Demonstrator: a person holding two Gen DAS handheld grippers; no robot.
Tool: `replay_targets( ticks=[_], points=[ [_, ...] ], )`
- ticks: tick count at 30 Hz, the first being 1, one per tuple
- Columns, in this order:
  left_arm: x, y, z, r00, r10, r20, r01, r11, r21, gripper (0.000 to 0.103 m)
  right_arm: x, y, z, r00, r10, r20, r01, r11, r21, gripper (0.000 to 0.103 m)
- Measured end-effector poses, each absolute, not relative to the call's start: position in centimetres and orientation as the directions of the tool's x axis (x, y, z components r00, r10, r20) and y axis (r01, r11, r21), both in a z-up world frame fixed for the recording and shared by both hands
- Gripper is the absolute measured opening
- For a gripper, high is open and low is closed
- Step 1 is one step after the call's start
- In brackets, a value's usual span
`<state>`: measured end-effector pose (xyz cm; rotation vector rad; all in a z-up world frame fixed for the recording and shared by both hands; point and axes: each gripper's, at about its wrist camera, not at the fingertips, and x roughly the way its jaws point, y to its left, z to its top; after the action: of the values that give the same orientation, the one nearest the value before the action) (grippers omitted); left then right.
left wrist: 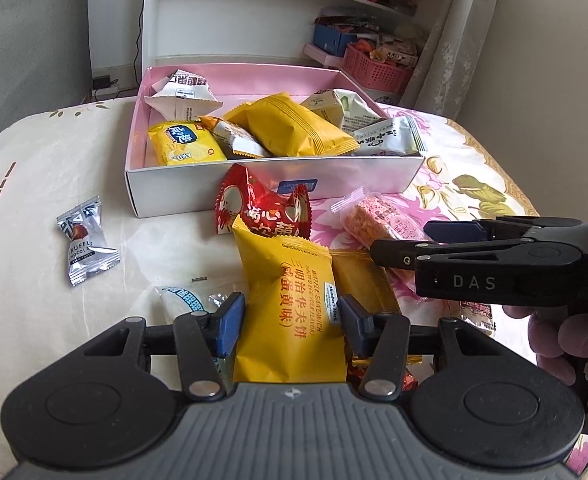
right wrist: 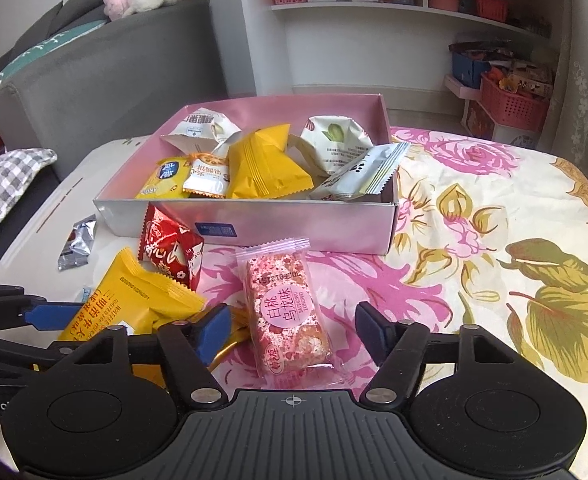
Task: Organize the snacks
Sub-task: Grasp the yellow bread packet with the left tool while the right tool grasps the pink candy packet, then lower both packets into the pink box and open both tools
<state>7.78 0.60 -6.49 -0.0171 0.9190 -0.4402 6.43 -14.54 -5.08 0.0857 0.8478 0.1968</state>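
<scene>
A pink-lined box (left wrist: 198, 194) (right wrist: 254, 224) on the table holds several snack packets. My left gripper (left wrist: 290, 320) is open, its blue pads on either side of a yellow waffle sandwich packet (left wrist: 290, 300) (right wrist: 134, 300) lying in front of the box. My right gripper (right wrist: 294, 330) is open around the near end of a pink clear-wrapped bar (right wrist: 286, 308) (left wrist: 378, 224); in the left wrist view it comes in from the right (left wrist: 402, 246). A red packet (left wrist: 262, 208) (right wrist: 172, 254) leans by the box front.
A silver truffle chocolate (left wrist: 88, 240) (right wrist: 76, 246) lies apart at the left. More packets lie under the yellow one, among them a white-blue one (left wrist: 186, 300). The table has a floral cloth (right wrist: 494, 240). A grey sofa (right wrist: 114, 72) and white shelves (right wrist: 394, 20) stand behind.
</scene>
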Motion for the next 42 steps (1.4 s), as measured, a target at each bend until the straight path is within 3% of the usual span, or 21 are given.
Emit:
replay_targets(
  ticks=[4, 8, 18, 42],
  points=[
    [7.6, 0.3, -6.7, 0.517, -0.367, -0.773, 0.368, 0.911, -0.186, 0.048, 6.4, -14.6, -5.3, 0.637, 0.216, -0.74, -0.146, 0.976, 0.159, 0.038],
    [7.5, 0.2, -6.7, 0.518, -0.36, -0.776, 0.373, 0.911, -0.174, 0.045, 6.3, -14.4, -5.2, 0.637, 0.223, -0.738, -0.159, 0.975, 0.158, 0.032],
    [7.4, 0.9, -5.5, 0.519, -0.388, -0.762, 0.361, 0.907, -0.217, 0.036, 6.0, -14.7, -3.2, 0.653, 0.254, -0.713, -0.161, 0.967, 0.196, 0.031],
    [10.8, 4.4, -1.8, 0.638, -0.384, -0.667, 0.22, 0.922, -0.319, 0.036, 9.3, -15.6, 1.0, 0.741, 0.235, -0.629, -0.052, 0.954, 0.296, 0.031]
  ],
)
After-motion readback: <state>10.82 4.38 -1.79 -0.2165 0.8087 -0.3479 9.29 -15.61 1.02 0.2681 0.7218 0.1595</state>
